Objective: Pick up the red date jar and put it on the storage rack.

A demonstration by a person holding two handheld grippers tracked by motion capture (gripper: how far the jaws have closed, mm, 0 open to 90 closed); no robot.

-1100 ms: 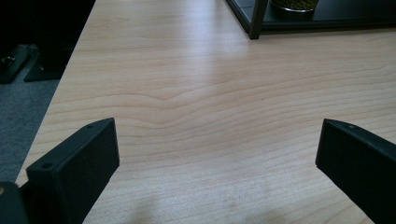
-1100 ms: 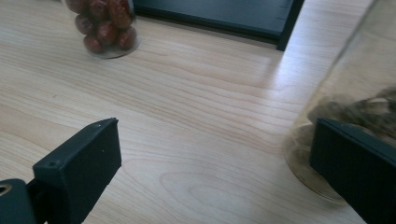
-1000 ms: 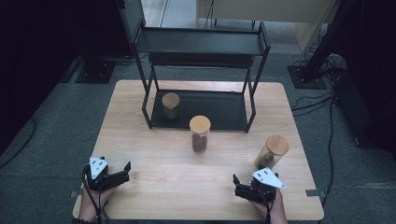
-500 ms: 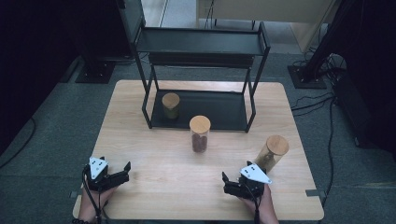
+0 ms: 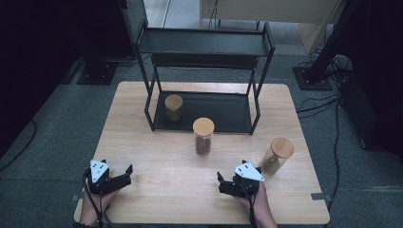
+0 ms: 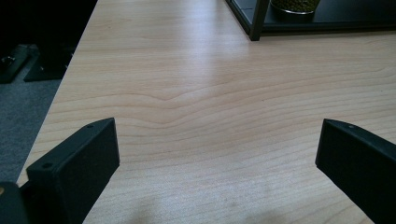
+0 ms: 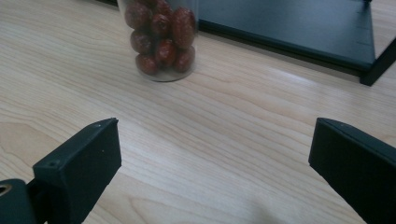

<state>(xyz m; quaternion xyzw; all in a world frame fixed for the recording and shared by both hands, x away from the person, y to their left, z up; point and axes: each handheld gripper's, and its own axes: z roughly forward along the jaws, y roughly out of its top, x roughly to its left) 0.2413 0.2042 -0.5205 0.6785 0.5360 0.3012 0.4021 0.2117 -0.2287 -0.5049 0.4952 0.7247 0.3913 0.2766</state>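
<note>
Upright, cork-lidded jar [image 5: 203, 137] of red dates [image 7: 161, 35]

Left tongs [image 5: 127, 172] and right tongs [image 5: 220, 183] black, blocky screw-holed jaws, grey three-cornered top plates, dark trailing cables

No legible txt, labels, brands or nos. anywhere: jars' lids, black rack, tabletop and gripper plates all look blank in the high and both gripper views.
</note>
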